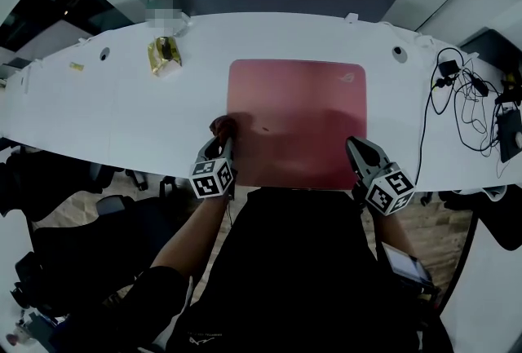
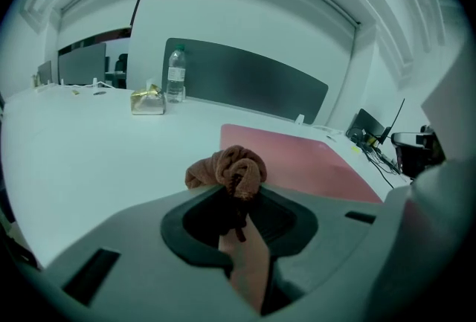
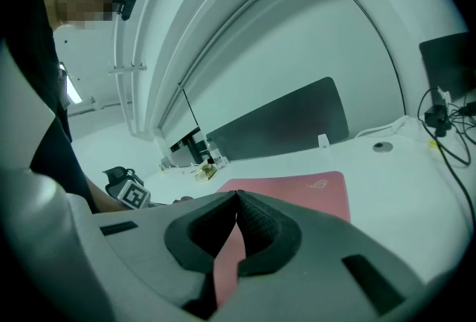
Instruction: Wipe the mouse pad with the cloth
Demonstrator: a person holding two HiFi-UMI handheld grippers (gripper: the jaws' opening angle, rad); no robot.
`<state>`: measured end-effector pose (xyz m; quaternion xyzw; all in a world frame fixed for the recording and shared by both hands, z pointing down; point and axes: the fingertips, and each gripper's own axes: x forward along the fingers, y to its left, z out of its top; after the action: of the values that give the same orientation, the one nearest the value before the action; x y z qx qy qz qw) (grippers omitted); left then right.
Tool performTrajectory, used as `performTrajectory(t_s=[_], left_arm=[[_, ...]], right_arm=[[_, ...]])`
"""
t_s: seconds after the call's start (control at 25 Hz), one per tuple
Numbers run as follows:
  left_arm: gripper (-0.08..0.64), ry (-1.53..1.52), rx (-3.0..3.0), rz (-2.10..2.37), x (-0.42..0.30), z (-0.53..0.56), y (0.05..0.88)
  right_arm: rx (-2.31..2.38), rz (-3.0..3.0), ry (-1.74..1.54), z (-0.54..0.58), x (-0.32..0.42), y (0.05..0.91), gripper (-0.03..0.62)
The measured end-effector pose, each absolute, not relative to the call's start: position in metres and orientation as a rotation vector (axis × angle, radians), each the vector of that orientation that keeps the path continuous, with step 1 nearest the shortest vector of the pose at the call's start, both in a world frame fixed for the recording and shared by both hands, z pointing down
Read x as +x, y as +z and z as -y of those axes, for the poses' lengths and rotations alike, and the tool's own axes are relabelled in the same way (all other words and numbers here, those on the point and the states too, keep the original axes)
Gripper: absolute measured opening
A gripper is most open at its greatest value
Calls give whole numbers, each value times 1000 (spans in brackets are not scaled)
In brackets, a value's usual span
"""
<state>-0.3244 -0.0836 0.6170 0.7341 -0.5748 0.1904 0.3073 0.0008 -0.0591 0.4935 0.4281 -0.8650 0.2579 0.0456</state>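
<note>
In the head view, a red mouse pad (image 1: 298,123) lies on the white worktop (image 1: 98,115), with the left gripper (image 1: 224,141) at its left edge and the right gripper (image 1: 353,145) near its right corner.

The left gripper view shows the jaws clamped on a bunched brown cloth (image 2: 230,170).

In the right gripper view the jaws are together and empty.

Wiping looks barely begun. The next move calls for pressing the cloth down and sweeping it across the pad.

A long, curved white counter (image 1: 106,111) carries a rectangular red mouse pad (image 1: 298,111), flat against its near edge. Far left stands a small gold box (image 1: 164,55), with a clear plastic bottle (image 2: 175,75) just beside it. Tangled black cables (image 1: 461,103) sprawl at the right end.
</note>
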Motion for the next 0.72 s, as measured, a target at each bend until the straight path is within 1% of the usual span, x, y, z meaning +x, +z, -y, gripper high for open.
performTrajectory(t_s=[0.36, 0.72], left_arm=[[97, 540, 1981, 1435, -276, 79, 619], [97, 560, 1937, 1454, -235, 80, 621]], right_arm=[[1258, 2686, 835, 61, 18, 499, 26], [1205, 2706, 864, 67, 57, 504, 26]])
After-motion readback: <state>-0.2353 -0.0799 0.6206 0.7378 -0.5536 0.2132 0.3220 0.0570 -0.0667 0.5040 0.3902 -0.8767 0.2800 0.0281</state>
